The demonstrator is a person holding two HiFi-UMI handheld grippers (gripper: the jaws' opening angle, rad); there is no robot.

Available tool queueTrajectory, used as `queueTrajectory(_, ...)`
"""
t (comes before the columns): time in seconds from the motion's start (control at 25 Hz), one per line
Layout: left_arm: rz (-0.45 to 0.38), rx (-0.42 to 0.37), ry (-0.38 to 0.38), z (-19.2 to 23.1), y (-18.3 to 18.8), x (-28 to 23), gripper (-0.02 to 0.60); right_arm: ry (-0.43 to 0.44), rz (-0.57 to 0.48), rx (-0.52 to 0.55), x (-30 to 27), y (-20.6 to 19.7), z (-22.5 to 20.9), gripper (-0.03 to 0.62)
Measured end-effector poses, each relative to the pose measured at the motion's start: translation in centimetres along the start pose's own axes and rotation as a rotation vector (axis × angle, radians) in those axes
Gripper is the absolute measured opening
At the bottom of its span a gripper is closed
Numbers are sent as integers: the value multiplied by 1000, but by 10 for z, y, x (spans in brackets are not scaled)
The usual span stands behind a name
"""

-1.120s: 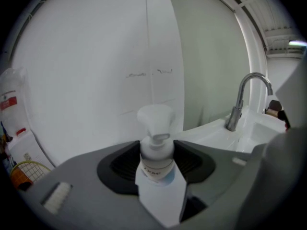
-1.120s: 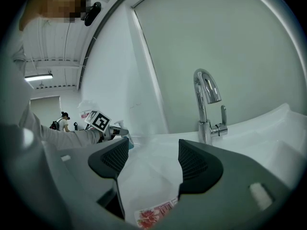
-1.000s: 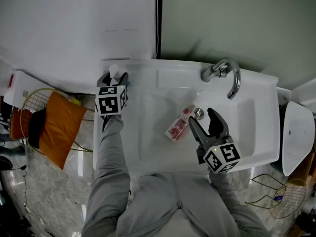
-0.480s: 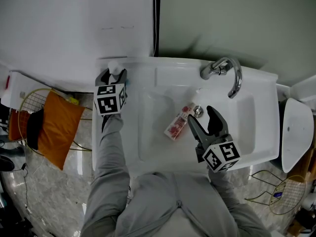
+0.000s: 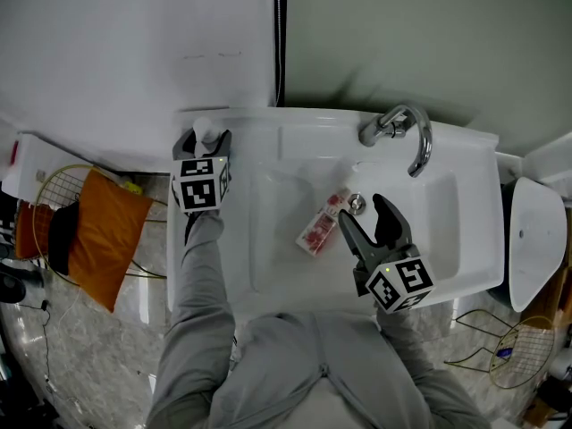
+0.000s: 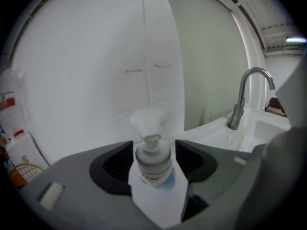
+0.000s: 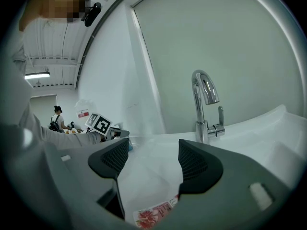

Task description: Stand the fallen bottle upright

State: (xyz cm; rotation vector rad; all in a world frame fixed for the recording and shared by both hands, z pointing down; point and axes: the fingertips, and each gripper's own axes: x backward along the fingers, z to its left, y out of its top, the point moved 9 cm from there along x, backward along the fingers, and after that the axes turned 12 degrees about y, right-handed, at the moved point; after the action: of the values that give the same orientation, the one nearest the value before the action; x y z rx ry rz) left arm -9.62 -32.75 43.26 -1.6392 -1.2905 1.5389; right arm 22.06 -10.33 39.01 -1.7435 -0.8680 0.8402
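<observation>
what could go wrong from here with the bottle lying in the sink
The fallen bottle lies in the smooth sink; the open right gripper could shove it sliding instead of catching it. The tap arches over the basin nearby, so lifting the bottle might knock it. The left gripper straddles the pump bottle on the sink's corner; a nudge may topple it.

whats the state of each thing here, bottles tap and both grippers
fallen bottle: lying on its side in the sink basin
pump bottle: upright on the sink corner
faucet: no water running
left gripper: jaws round the pump bottle, grip unclear
right gripper: open, empty, near the fallen bottle
</observation>
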Motion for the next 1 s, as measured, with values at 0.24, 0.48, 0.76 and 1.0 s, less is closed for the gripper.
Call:
queueTrajectory(0.24,-17,-7,7,2,3,11,324,1,-9,8,4,2,3,327)
queueTrajectory(0.48,-55,-1,-1,9,2,42,330,2,-6,16,10,3,6,327)
queueTrajectory(0.76,-132,2,-9,17,-4,100,331,-21,5,15,21,2,4,327)
queueTrajectory(1.0,-198,78,-43,22,-13,154,331,-46,39,-3,27,-3,-8,327)
